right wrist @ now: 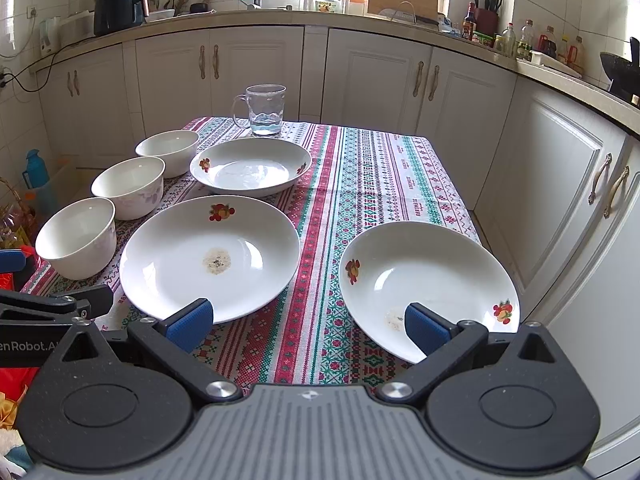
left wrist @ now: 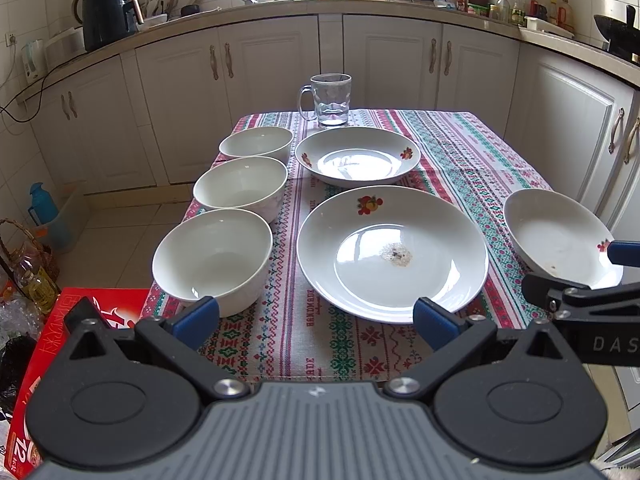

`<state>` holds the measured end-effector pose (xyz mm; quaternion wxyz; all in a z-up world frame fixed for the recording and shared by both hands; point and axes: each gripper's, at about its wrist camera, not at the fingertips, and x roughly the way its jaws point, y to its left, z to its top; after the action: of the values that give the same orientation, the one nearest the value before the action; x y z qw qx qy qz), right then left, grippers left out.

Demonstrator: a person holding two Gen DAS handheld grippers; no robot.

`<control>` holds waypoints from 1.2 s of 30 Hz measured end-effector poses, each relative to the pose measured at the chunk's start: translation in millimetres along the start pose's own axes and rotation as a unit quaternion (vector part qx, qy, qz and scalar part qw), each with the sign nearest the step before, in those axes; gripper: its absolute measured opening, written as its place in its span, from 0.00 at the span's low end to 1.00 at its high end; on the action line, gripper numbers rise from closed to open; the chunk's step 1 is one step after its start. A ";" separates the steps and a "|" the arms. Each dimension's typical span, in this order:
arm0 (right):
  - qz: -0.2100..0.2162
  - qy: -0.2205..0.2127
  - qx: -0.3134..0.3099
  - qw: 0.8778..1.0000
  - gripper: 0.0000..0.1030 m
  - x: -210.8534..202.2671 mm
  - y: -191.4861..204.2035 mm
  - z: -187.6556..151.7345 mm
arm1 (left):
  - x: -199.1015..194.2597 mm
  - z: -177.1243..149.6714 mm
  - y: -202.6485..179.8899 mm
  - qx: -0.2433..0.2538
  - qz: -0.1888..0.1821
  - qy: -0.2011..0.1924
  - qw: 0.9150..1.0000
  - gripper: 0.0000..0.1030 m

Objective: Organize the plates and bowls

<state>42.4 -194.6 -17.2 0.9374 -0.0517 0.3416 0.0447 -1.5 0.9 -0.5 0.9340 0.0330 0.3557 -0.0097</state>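
Three white bowls stand in a line along the left side of the table (left wrist: 460, 148), which carries a patterned cloth: the near bowl (left wrist: 214, 258), the middle bowl (left wrist: 241, 188) and the far bowl (left wrist: 257, 143). Each one is just beside the next. At 3 o'clock from the near bowl lies the large plate (left wrist: 392, 254), with a dried stain in its centre. At 12 o'clock from this plate is the second plate (left wrist: 358, 156), and behind that a glass mug (left wrist: 329, 99) near the far edge. The third plate (right wrist: 428, 286) lies apart, at 3 o'clock from the large one, close to the right edge of the table, and it also has a small stain.

The left tongs (left wrist: 316, 320) are released, with jaws wide apart, and hover in front of the near bowl and the large plate. The right tongs (right wrist: 306, 326) are also released and hold nothing; one pad (right wrist: 426, 330) hangs over the near rim of the third plate.

Nothing seems stacked yet. I judge that the step in hand is to grasp the third plate. To do it well, take the near rim between the pads, one above and one below, close firmly, and lift it level, because the glazed rim can slip. Then lower it centred onto the large plate without knocking.
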 end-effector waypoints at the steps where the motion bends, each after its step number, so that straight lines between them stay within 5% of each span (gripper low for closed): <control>1: 0.000 0.000 -0.001 1.000 1.00 0.1 0.0 0.0 | 0.1 -0.2 -0.3 0.000 0.000 0.000 1.000 0.99; 17: 0.006 -0.021 0.001 1.000 1.00 -5.1 -7.8 3.8 | -1.2 14.6 -1.6 0.019 -0.032 -0.030 0.999 0.99; 27: 0.001 -0.068 -0.001 0.998 1.00 -15.6 -54.0 10.7 | 0.2 39.5 -6.4 0.046 -0.050 -0.072 0.995 0.99; 36: -0.024 -0.044 -0.013 0.999 1.00 -1.7 -97.1 -6.9 | 24.0 49.4 -30.9 0.080 -0.106 -0.046 0.990 0.99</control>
<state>48.3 -291.8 -15.0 0.9517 -0.0699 0.2977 0.0285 47.9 -33.3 18.7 0.9374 0.0694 0.3121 -0.1382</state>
